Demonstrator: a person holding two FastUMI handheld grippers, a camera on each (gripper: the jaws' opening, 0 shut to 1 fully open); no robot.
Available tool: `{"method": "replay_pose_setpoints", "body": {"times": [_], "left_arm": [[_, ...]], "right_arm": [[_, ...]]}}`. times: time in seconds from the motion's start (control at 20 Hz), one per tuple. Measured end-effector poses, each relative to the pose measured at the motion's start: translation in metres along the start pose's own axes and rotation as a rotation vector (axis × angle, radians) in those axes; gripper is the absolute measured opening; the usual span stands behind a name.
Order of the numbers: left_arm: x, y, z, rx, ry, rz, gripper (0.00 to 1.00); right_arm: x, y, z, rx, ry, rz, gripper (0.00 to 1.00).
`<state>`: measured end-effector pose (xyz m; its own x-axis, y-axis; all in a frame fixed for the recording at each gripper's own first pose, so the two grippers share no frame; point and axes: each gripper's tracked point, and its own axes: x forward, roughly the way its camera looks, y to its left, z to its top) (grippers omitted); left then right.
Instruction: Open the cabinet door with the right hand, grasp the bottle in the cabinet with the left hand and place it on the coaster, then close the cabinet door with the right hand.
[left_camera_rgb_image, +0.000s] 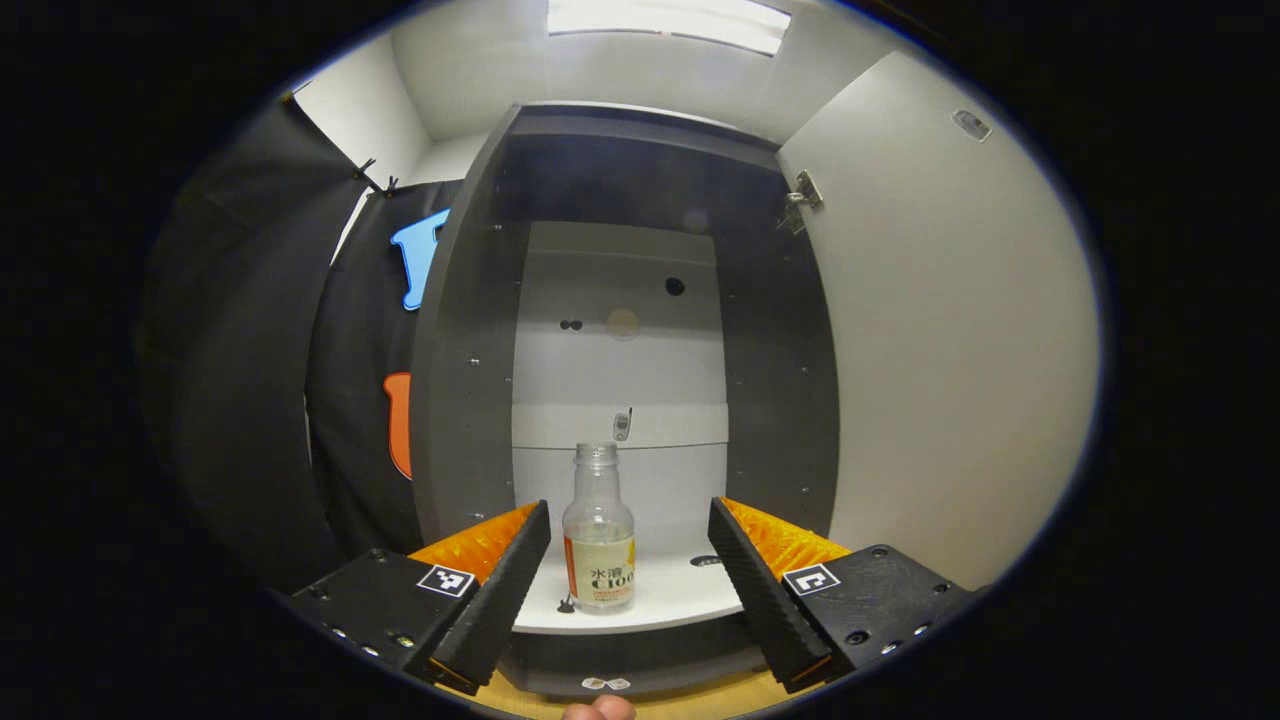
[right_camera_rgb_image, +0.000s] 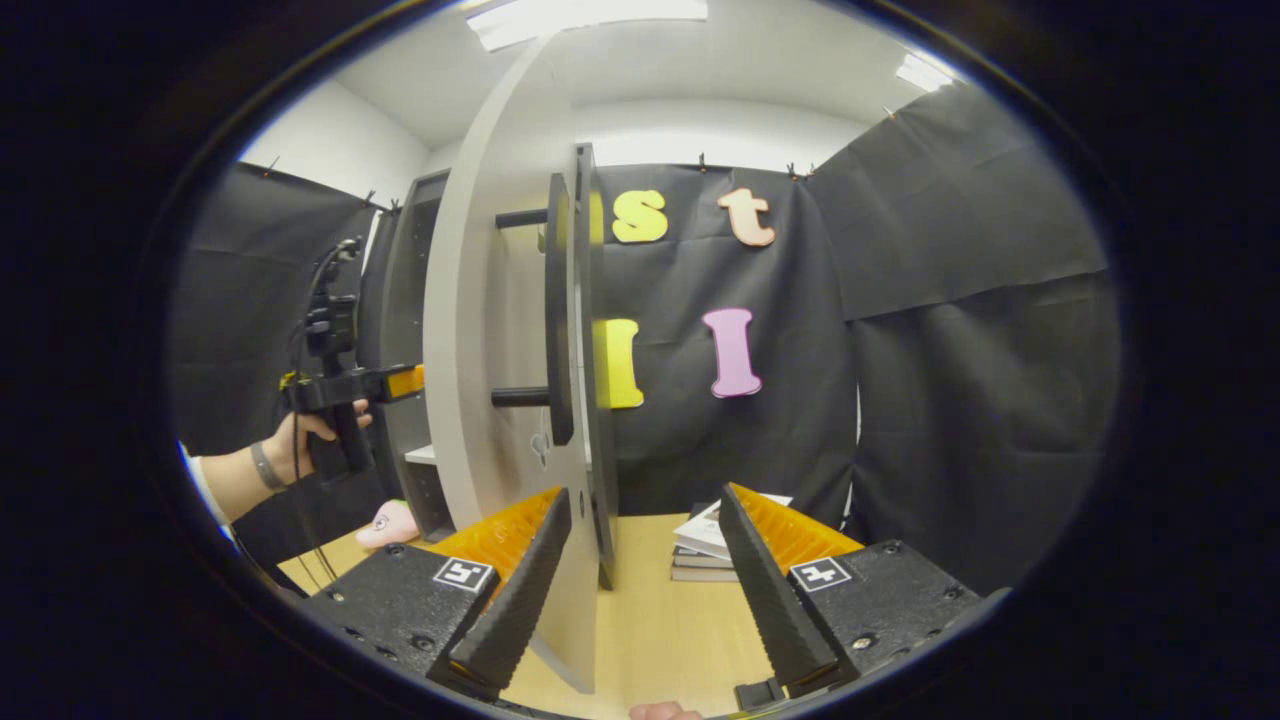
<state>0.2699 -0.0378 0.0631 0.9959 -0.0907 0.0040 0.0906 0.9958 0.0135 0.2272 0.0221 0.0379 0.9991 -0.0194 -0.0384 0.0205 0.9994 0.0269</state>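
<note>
Reaching toward the open cabinet, the left gripper has its jaws wide apart with nothing between them; the bottle stands upright on the lower shelf, near the front edge, lined up in the gap but not yet touched. It has no cap and looks empty, so I judge it light and easy to tip: a finger arriving off-centre could knock it over or push it deeper inside. A shelf board sits just above its neck, so lifting too steeply might catch the rim there.

At the door, the right gripper is also spread open, straddling the door's free edge below the bar handle without squeezing it. If that hand drifts, the door could swing back toward the left arm working inside.

Around the worktop lie a stack of books and a pink soft toy by the cabinet foot. Farther off, a hand holds the other gripper at the cabinet mouth. I can't make out the coaster.
</note>
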Motion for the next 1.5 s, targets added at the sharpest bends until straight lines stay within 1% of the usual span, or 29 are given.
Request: {"method": "replay_pose_setpoints", "body": {"times": [0.05,0.15,0.3,0.45,0.5,0.7,0.8,0.9,0.95,1.05,1.15,1.2,1.3,1.35,1.4,1.5], "left_arm": [[0.012,0.004,-0.001,0.015,0.002,0.012,0.96],[0.035,0.006,-0.012,0.011,0.021,0.012,0.96],[0.061,0.015,-0.022,0.017,0.045,0.039,0.96],[0.083,0.021,-0.032,0.005,0.065,0.043,0.96],[0.088,0.024,-0.034,0.01,0.072,0.055,0.96],[0.102,0.025,-0.034,0.023,0.063,0.058,0.96],[0.105,0.023,-0.034,0.011,0.063,0.042,0.96],[0.106,0.023,-0.03,0.001,0.049,0.046,0.95],[0.108,0.026,-0.027,0.002,0.04,0.057,0.8],[0.112,0.032,-0.025,0.007,0.031,0.072,0.58],[0.112,0.032,-0.026,0.007,0.041,0.061,0.45],[0.108,0.032,-0.025,0.003,0.044,0.062,0.41],[0.098,0.033,-0.022,-0.002,0.047,0.056,0.41],[0.092,0.034,-0.018,-0.003,0.039,0.054,0.3],[0.085,0.035,-0.015,-0.006,0.029,0.055,0.41],[0.066,0.038,-0.009,-0.017,0.024,0.046,0.41]], "right_arm": [[0.001,-0.001,0.0,0.007,0.003,0.004,0.93],[0.002,-0.001,-0.002,0.035,0.005,0.009,0.93],[0.006,-0.002,-0.002,0.07,0.0,0.016,0.93],[0.009,-0.004,-0.002,0.073,0.0,0.014,0.93],[0.009,-0.004,-0.002,0.07,-0.003,0.012,0.93],[0.012,-0.006,-0.002,0.068,-0.007,0.003,0.93],[0.013,-0.006,-0.003,0.069,-0.007,-0.002,0.93],[0.013,-0.006,-0.002,0.066,-0.007,-0.005,0.93],[0.013,-0.006,-0.002,0.062,-0.008,-0.007,0.93],[0.013,-0.006,-0.003,0.055,-0.009,-0.012,0.93],[0.014,-0.007,-0.003,0.053,-0.009,-0.012,0.93],[0.013,-0.007,-0.003,0.055,-0.008,-0.012,0.93],[0.013,-0.006,-0.003,0.057,-0.008,-0.011,0.93],[0.013,-0.006,-0.003,0.056,-0.01,-0.009,0.93],[0.013,-0.006,-0.002,0.056,-0.012,-0.007,0.93],[0.015,-0.006,-0.004,0.063,-0.012,0.001,0.93]]}}
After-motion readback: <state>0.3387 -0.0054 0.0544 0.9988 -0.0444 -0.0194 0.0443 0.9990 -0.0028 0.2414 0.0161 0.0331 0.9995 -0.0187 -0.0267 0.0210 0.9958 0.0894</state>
